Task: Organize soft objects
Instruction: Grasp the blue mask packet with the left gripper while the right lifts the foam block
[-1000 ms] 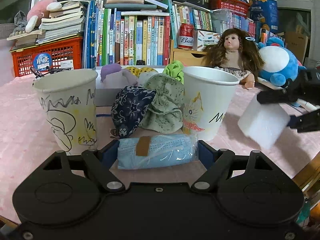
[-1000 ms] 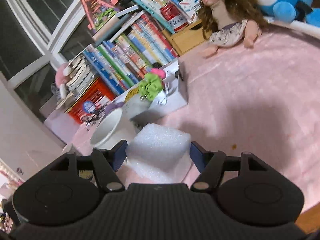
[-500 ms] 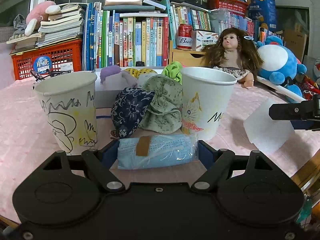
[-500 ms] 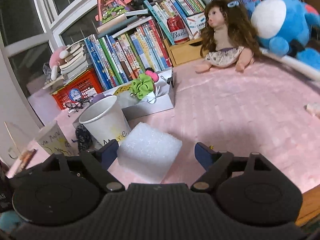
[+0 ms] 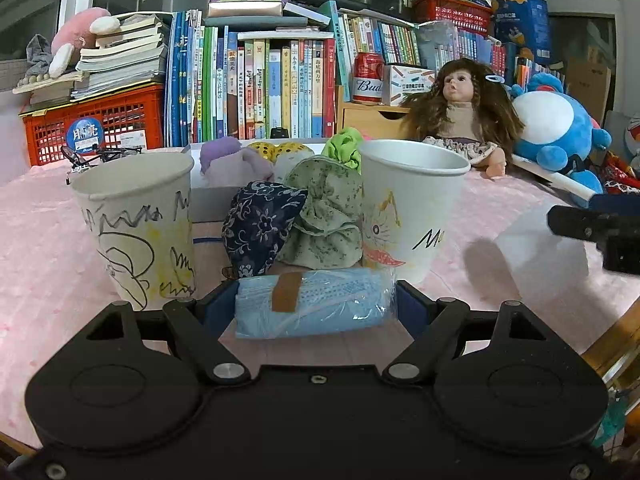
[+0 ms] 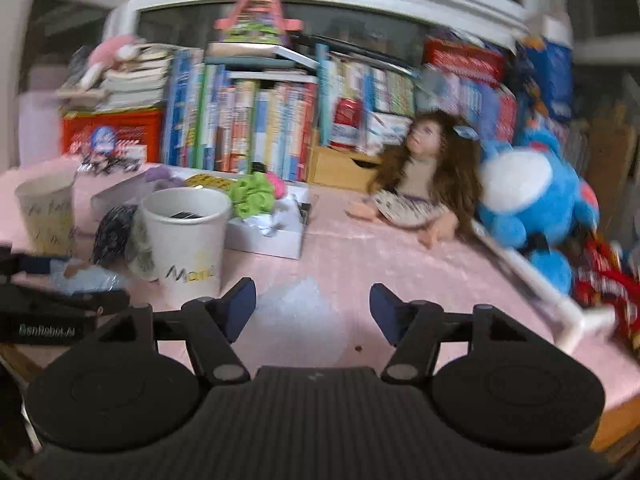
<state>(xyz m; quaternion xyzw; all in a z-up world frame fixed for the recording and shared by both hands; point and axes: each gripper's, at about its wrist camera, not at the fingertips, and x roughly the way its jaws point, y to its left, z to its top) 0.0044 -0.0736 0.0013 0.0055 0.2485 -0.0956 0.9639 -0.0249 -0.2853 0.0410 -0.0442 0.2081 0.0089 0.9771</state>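
My left gripper (image 5: pixel 316 312) is shut on a blue pack of face masks (image 5: pixel 312 308) wrapped in clear plastic, low over the pink cloth. Just beyond it are a navy floral pouch (image 5: pixel 260 228) and a green pouch (image 5: pixel 328 216), between two drawn-on paper cups (image 5: pixel 136 224) (image 5: pixel 412 208). In the blurred right wrist view, my right gripper (image 6: pixel 312 308) has its jaws closing around a white foam block (image 6: pixel 296 320) that lies on the cloth. A gap shows beside the right pad. The right gripper (image 5: pixel 592 228) also shows at the right edge of the left wrist view.
A white box (image 6: pixel 276 240) with scrunchies stands behind the cups. A doll (image 5: pixel 460 120) and a blue plush toy (image 5: pixel 556 132) lean at the back right. Books and a red crate (image 5: pixel 92 132) line the back. The table's wooden edge (image 6: pixel 616 420) is near right.
The right gripper rolled to level and let go of the foam block, which came down onto the cloth. The left gripper and its mask pack have not moved.
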